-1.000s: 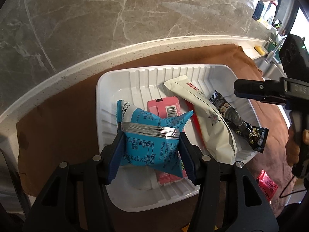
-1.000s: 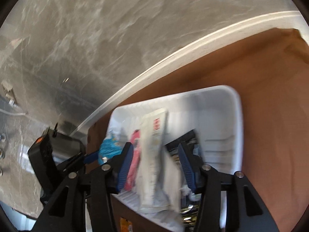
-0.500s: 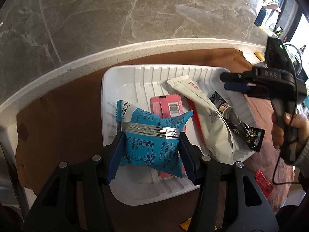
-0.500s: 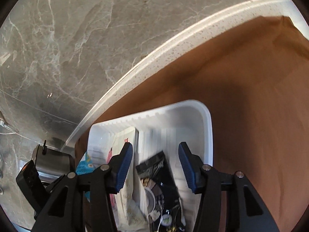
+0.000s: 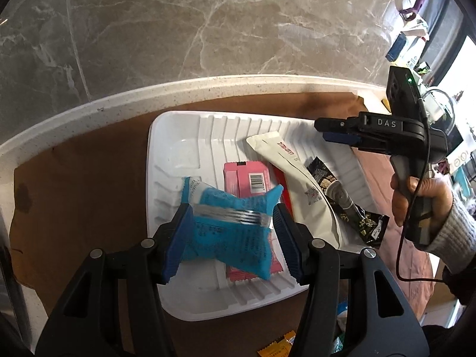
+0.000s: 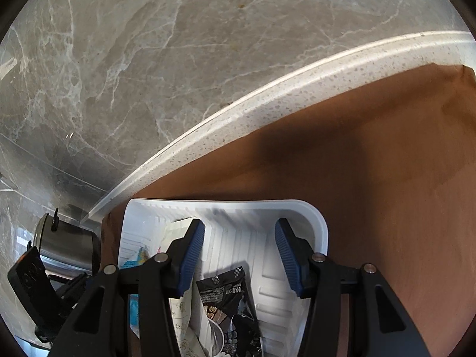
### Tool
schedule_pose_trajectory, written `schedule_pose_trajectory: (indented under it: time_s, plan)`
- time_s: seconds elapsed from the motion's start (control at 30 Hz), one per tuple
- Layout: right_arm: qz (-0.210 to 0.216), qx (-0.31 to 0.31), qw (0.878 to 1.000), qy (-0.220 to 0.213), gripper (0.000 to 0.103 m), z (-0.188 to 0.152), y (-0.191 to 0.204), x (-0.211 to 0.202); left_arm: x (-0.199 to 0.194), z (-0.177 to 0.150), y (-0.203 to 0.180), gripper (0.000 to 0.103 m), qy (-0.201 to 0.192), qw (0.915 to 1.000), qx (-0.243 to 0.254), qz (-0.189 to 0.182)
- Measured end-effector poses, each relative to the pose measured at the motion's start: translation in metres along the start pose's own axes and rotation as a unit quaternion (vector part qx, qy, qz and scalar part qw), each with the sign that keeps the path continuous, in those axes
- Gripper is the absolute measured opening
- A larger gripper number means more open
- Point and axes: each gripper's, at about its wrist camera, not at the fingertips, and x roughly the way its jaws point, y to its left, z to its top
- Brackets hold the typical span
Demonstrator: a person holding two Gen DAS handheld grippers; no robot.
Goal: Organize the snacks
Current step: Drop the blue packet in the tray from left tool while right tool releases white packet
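Observation:
A white ribbed tray [image 5: 184, 136] sits on a brown mat. My left gripper [image 5: 230, 232] holds a blue snack packet [image 5: 235, 238] between its pads, just above the tray's near half. Under it lies a pink packet [image 5: 247, 175]. A long white packet [image 5: 297, 178] and a black packet [image 5: 345, 199] lie to the right. My right gripper [image 6: 239, 255] is open and empty above the tray's far corner [image 6: 315, 217]; it shows in the left wrist view [image 5: 336, 132] held by a hand. The black packet [image 6: 229, 306] and white packet [image 6: 181, 312] lie below it.
A white speckled counter edge [image 5: 89, 113] and a marble wall [image 5: 208, 23] lie behind the mat. A steel pot [image 6: 68, 247] stands left of the tray. Orange and other wrappers [image 5: 276, 348] lie on the mat near the tray's front.
The left gripper's jaws have spread a little and the blue packet has tilted and blurred. The right gripper has risen and drawn back toward the tray's far right corner.

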Motion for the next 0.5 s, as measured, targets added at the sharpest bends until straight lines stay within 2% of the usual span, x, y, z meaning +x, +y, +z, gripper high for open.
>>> schedule_pose_trajectory:
  time_s: [0.3,0.5]
  plan:
    - [-0.023,-0.063,0.998,0.001,0.054,0.009,0.016,0.012,-0.008,-0.005,-0.005,0.054,0.002,1.0,0.005,0.008]
    - [-0.042,-0.122,0.992,0.012,0.067,0.014,0.035,0.022,-0.014,-0.015,-0.01,0.054,0.002,0.9999,0.0,0.011]
